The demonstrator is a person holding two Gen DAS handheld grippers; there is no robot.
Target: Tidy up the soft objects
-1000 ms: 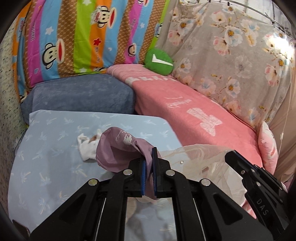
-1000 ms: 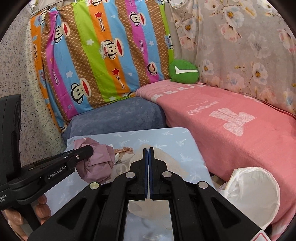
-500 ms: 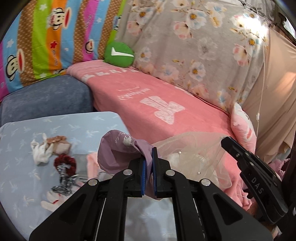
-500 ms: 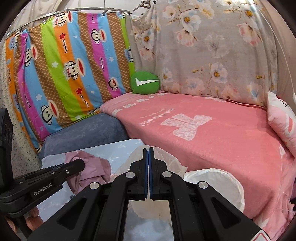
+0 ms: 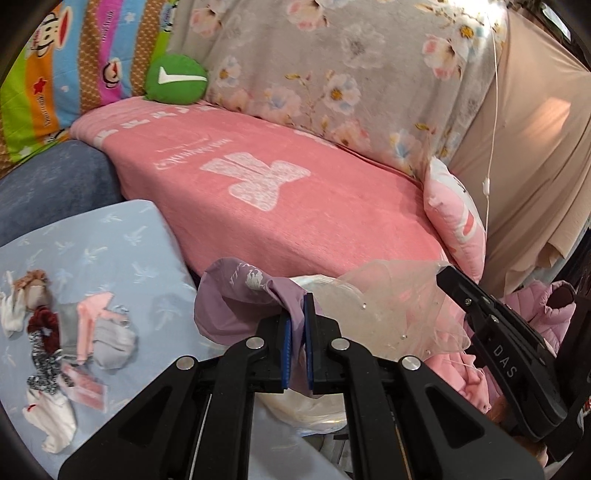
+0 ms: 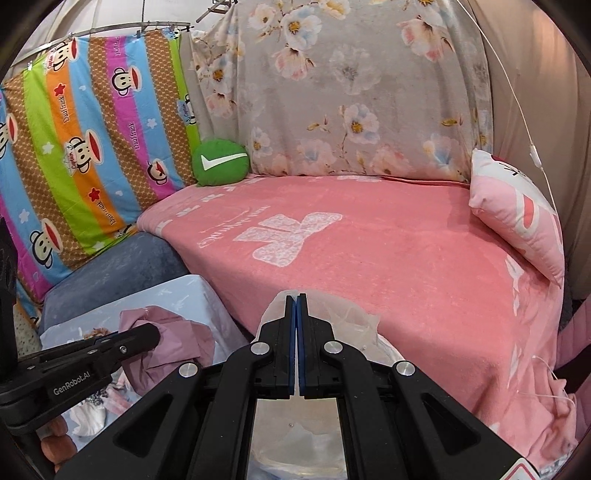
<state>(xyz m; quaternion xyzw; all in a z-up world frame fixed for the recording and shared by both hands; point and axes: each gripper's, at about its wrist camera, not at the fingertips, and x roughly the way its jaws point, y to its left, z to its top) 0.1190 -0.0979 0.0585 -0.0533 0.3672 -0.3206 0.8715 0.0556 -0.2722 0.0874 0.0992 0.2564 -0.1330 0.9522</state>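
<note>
Left wrist view: the left gripper (image 5: pixel 297 325) is clamped on a mauve cloth (image 5: pixel 236 295), which hangs just left of the translucent bag (image 5: pixel 391 306) held up by the right gripper (image 6: pixel 297 325), its jaws pinched on the bag's rim. Judged: the cloth must travel right, into the bag's mouth; remaining small items (image 5: pixel 66 332) lie well left of the bag on the blue sheet (image 5: pixel 122 240).

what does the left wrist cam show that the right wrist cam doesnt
Only the left wrist view shows the pile of small soft items on the light blue sheet, and the left gripper shut on the purple cloth seen from behind its own fingers.

Only the right wrist view shows the right gripper from behind, shut on the sheer bag, plus the rail holding the striped monkey sheet.

Both show the pink blanket, the green cushion, the floral sheet and the pink pillow.
</note>
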